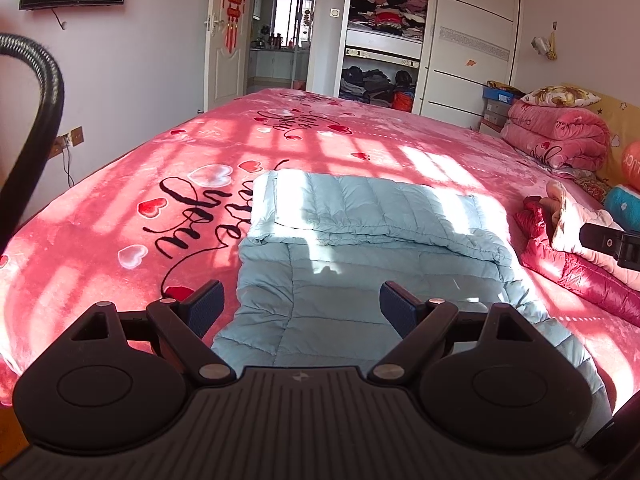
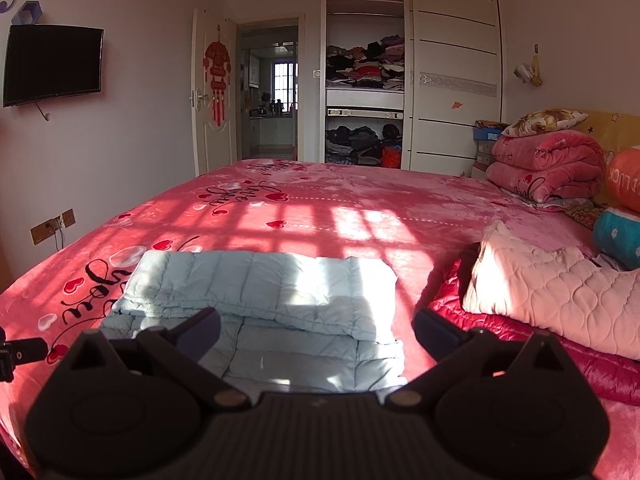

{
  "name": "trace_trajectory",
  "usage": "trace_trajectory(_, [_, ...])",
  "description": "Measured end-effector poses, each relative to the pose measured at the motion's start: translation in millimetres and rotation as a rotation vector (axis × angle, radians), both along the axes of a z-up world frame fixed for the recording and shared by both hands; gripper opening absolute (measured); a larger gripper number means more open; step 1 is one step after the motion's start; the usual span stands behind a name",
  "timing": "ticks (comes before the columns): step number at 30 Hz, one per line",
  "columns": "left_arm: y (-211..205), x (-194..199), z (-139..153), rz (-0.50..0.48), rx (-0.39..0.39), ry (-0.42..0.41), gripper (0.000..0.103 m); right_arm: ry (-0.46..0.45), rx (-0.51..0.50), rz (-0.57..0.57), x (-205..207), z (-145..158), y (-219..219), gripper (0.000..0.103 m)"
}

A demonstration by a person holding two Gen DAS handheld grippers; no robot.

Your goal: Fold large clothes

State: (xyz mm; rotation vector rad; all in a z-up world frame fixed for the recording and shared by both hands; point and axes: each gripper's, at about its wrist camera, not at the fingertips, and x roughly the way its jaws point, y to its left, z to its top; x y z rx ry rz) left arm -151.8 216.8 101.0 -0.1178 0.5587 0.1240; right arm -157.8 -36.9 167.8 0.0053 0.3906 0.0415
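The left gripper (image 1: 302, 304) hangs above the near end of a pale blue padded jacket (image 1: 360, 240), its jaws spread wide with nothing between them; the dark blue pads (image 1: 206, 306) face each other across the quilted fabric without touching it. The right gripper (image 2: 316, 330) is likewise held over the jacket (image 2: 260, 292), jaws spread and empty; one of its pads (image 2: 436, 330) sits over the pink blanket just beside the jacket's right edge.

The jacket lies on the bed (image 1: 120, 184), near its front edge and roughly in the middle; its far part is doubled back toward the near part, so a folded upper layer rests on the lower one with a rumpled seam running across; bars of sunlight fall over it. The blanket covering the bed is pink with hearts and black script.

To the right of the jacket, close but apart from it, a shiny red jacket (image 2: 560, 356) lies on the bed with a light pink quilted garment (image 2: 552, 292) piled on top; in the left wrist view the tip of the right gripper shows at the right edge in front of that pile, and in the right wrist view part of the left gripper shows at the left edge.

Further back on the right, rolled pink quilts (image 2: 548, 168) are stacked with a patterned pillow (image 2: 544, 120) on top; beyond the bed stands an open wardrobe (image 2: 364, 68) with stacked clothes, and a television (image 2: 52, 64) hangs on the left wall.
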Motion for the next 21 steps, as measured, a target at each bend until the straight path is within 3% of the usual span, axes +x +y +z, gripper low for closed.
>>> trace_trajectory(21, [1,-2,-11,0.034,0.027,0.070,0.103,0.022,-0.014,-0.026,-2,-8,-11,0.102])
